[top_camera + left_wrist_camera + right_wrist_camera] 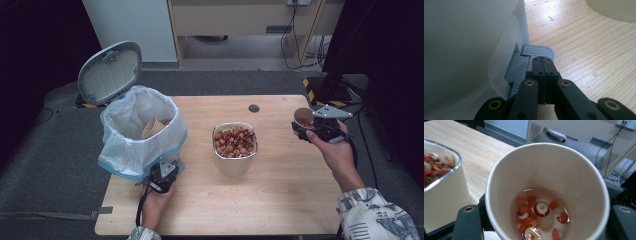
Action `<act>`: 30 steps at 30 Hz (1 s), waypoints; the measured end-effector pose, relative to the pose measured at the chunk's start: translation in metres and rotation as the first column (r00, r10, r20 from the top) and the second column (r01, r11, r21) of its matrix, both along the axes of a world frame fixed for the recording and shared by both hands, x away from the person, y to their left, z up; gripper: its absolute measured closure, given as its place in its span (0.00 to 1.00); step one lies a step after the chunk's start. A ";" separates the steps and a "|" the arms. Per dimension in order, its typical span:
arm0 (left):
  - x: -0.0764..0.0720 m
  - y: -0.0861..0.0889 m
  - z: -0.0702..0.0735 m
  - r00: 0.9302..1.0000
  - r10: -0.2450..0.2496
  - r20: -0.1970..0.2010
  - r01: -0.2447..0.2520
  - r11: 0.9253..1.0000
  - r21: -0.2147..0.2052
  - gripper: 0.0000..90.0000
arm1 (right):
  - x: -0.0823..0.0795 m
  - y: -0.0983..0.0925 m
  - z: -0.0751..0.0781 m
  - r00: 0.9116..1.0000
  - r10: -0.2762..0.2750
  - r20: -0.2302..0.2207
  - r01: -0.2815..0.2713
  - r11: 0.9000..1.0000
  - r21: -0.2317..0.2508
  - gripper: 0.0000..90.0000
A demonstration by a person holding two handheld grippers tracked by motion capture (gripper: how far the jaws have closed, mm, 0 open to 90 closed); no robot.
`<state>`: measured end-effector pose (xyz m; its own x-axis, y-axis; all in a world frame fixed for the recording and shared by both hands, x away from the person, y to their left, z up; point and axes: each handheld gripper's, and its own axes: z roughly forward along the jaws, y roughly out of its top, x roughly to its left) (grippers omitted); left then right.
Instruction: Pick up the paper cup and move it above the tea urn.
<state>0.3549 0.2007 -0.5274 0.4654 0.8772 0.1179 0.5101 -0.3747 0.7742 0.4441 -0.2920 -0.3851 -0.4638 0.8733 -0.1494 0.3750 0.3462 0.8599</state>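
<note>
Right gripper (306, 129) clamps a round paper cup (547, 190) above the table's (280, 200) right edge; red berries and pale slices sit in liquid inside. Left gripper (544, 65), jaws clenched, apparently presses the bin's (142, 135) ribbed grey pedal (537, 51).

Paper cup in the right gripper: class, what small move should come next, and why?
Probably carry the paper cup leftward over the metal container. The right gripper holds it out at the table's right edge with fruit pieces and liquid inside, while the left gripper presses the bin's pedal, lid open.
</note>
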 end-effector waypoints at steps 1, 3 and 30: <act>0.000 0.000 0.000 1.000 0.000 0.000 0.000 1.000 0.000 0.99 | 0.002 0.001 0.003 1.000 0.009 0.003 -0.009 1.000 -0.001 0.34; 0.000 0.000 0.000 1.000 0.000 0.000 0.000 1.000 0.000 0.99 | 0.005 0.002 0.007 1.000 0.014 0.007 -0.014 1.000 -0.001 0.34; 0.000 0.000 0.000 1.000 -0.001 0.001 0.001 1.000 0.005 0.99 | 0.040 0.023 0.034 0.995 0.093 0.046 -0.092 0.995 -0.030 0.34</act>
<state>0.3547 0.2008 -0.5274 0.4664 0.8759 0.1232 0.5087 -0.3796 0.7727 0.4842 -0.2694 -0.3508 -0.5342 0.8221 -0.1969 0.2996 0.4019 0.8653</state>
